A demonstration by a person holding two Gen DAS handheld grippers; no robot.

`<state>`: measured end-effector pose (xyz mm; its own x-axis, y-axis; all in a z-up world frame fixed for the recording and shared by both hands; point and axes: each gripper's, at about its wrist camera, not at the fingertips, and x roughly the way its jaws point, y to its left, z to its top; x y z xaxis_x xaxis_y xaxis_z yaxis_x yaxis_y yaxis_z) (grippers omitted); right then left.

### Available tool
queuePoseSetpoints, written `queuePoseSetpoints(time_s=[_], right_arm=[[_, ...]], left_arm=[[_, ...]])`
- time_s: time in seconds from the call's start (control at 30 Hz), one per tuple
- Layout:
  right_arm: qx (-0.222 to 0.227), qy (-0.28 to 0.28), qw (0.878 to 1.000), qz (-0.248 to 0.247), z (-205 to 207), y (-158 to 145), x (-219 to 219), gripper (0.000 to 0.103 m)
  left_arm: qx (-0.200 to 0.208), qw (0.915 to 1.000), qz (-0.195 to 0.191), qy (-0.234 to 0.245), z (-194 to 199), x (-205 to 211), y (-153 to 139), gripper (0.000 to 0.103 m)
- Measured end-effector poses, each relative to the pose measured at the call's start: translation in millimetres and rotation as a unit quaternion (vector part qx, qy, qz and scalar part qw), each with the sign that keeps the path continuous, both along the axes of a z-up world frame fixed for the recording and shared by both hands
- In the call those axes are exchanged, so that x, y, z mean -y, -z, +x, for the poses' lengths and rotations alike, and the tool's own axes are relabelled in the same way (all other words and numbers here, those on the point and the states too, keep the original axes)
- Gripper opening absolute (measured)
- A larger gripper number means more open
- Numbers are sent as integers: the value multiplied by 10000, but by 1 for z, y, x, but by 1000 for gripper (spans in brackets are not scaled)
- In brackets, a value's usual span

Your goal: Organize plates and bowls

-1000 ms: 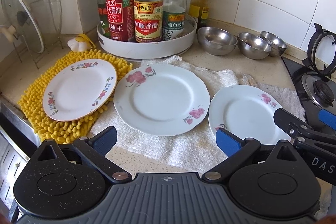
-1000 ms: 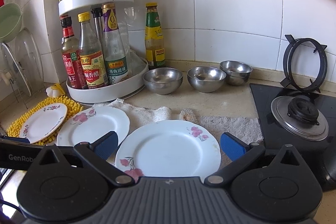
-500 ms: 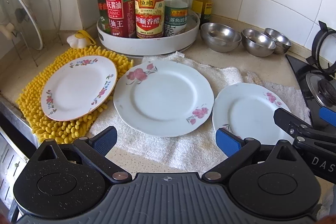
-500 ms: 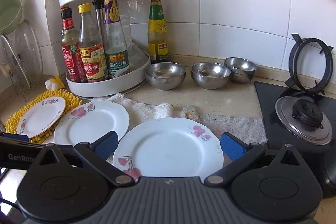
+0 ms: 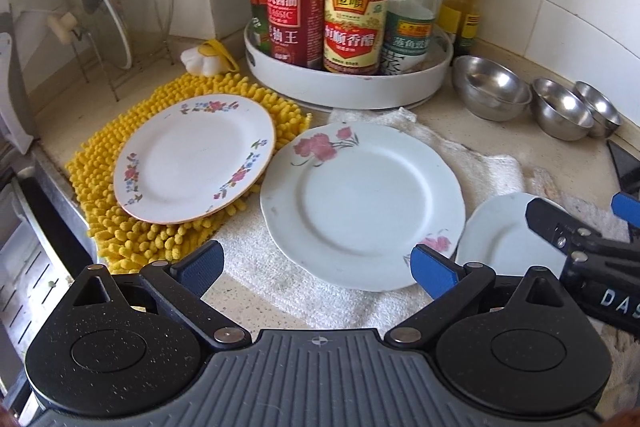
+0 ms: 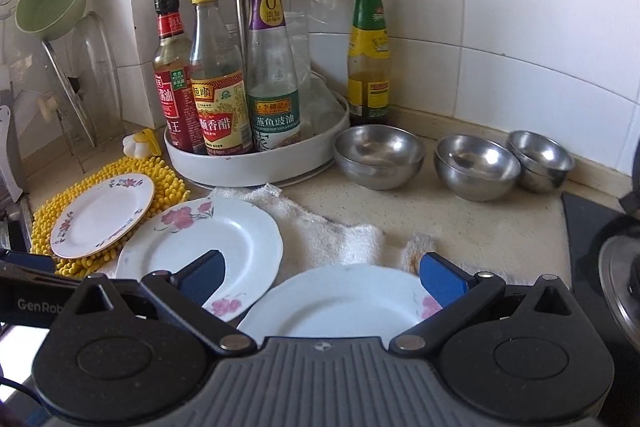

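Sauce bottles [image 5: 352,15] on white turntable [image 5: 348,87]; yellow mat [image 5: 120,227] — towel [image 5: 304,287]

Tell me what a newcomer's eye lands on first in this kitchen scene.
Three flowered plates lie in a row on the counter: a small plate on the yellow mat, a middle plate and a right plate on the white towel. Behind them, sauce bottles crowd a white turntable, with three steel bowls lined up along the tiled wall.

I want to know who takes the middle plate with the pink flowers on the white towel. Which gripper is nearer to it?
Left. The left gripper hangs open at the middle plate's near rim. The right gripper, also open, is over the neighbouring plate.
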<state>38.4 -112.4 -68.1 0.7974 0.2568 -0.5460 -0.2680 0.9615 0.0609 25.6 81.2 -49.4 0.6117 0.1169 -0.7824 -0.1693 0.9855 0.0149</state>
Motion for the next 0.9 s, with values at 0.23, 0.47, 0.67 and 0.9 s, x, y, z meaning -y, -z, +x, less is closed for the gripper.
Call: queuePoseSetpoints(time_s=[0.23, 0.47, 0.67, 0.9], right_arm=[[-147, -781, 9964, -310, 50, 4, -12, 103], [-435, -1429, 9868, -624, 92, 12, -40, 95], [-748, -1501, 9834, -699, 105, 18, -52, 89], [-1031, -982, 9866, -793, 95, 19, -4, 89]], left_arm=[[-126, 9990, 5, -432, 11, -9, 9, 101], [-249, 9976, -12, -652, 20, -19, 18, 102], [-330, 9980, -184, -501, 32, -27, 21, 101], [-587, 9927, -604, 859, 34, 5, 21, 100]])
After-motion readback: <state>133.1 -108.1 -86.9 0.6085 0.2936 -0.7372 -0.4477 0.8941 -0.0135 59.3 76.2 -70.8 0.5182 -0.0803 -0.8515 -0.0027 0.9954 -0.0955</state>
